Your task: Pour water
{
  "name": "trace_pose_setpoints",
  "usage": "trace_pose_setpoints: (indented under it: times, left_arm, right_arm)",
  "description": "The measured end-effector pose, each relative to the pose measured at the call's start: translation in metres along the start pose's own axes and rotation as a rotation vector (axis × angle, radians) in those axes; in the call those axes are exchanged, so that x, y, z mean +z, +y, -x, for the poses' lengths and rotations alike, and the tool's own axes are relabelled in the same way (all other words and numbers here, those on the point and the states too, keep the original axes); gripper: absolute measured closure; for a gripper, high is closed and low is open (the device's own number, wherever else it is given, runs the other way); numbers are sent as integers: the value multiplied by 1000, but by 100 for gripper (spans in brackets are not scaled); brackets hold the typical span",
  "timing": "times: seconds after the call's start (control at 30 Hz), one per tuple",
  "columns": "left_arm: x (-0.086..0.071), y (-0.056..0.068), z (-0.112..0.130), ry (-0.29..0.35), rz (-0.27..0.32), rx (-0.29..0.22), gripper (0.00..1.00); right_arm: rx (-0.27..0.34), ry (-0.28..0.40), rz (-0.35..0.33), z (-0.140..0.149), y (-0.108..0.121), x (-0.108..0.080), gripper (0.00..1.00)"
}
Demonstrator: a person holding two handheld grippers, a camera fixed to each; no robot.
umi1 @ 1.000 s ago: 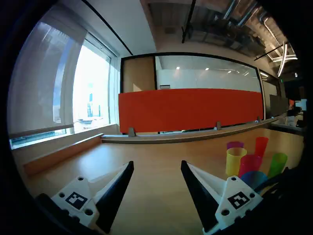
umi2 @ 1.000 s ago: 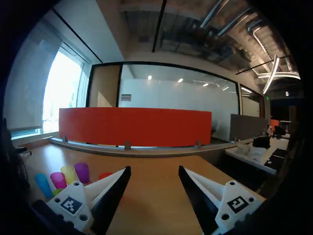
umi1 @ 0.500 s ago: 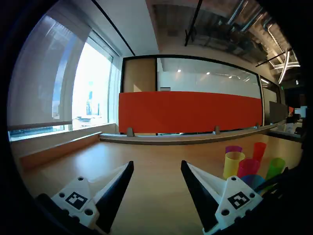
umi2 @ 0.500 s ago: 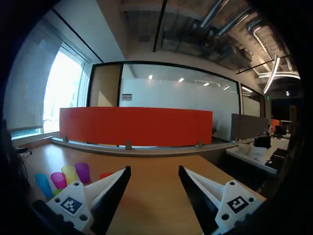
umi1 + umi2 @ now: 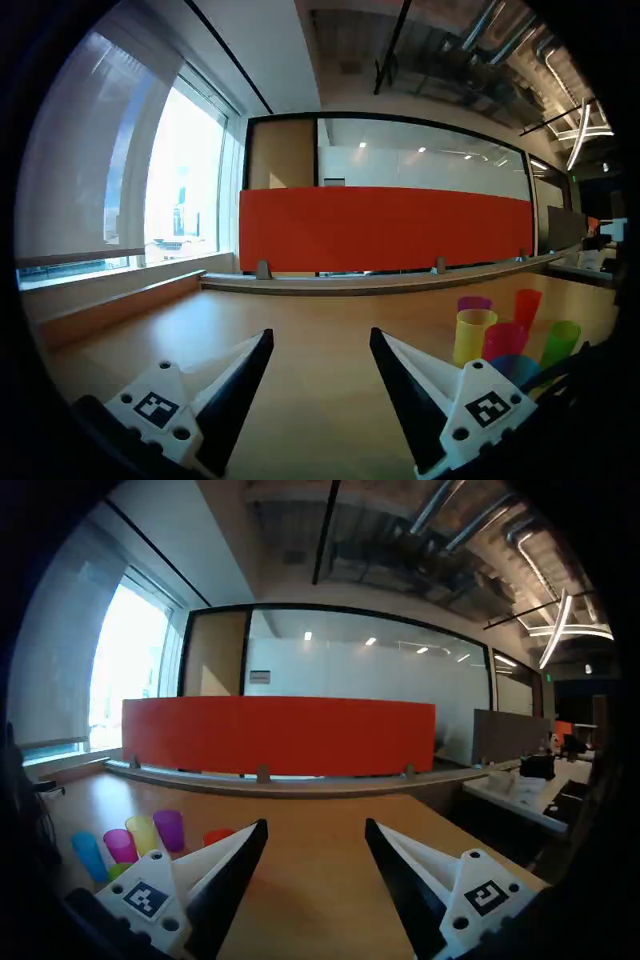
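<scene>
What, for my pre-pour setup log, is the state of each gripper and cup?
left gripper: open, empty
right gripper: open, empty
yellow cup: upright, contents unclear
pink cup: upright
purple cup: upright
red cup: upright
green cup: upright
blue cup: upright

Left claw (image 5: pixel 318 352) and right claw (image 5: pixel 314 836) both gape, level.

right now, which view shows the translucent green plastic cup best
The left gripper view: the translucent green plastic cup stands at the right with most of its wall in sight. In the right gripper view just a green sliver of it peeks out behind a finger of the right gripper.
</scene>
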State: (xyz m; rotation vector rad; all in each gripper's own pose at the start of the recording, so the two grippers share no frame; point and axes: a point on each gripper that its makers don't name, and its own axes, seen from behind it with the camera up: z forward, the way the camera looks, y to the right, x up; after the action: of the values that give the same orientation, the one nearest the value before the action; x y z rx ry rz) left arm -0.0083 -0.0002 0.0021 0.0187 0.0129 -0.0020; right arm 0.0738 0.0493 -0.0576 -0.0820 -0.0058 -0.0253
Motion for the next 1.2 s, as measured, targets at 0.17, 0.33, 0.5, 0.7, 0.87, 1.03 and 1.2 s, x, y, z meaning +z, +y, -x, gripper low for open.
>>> trace_pose_setpoints:
  times: [0.17, 0.33, 0.5, 0.7, 0.87, 1.03, 1.2]
  left_arm:
    - [0, 1, 0, -1, 1, 1, 11]
    - [0, 1, 0, -2, 1, 1, 11]
    - [0, 0, 1, -2, 1, 1, 10]
    - [0, 0, 1, -1, 1, 1, 10]
    - [0, 0, 1, -1, 1, 1, 10]
    - [0, 0, 1, -1, 1, 1, 10]
    - [0, 1, 1, -1, 1, 1, 10]
  right_arm:
    - [4, 1, 0, 1, 2, 0, 6]
    - [5, 14, -8, -2, 2, 0, 6]
    - [-7, 38, -20, -5, 3, 0, 6]
    - [-18, 61, -40, -3, 3, 4, 6]
    - [-31, 95, -60, -2, -3, 8, 6]
    - [-38, 132, -65, -1, -7, 17, 5]
    - [-25, 137, -69, 11, -11, 28, 3]
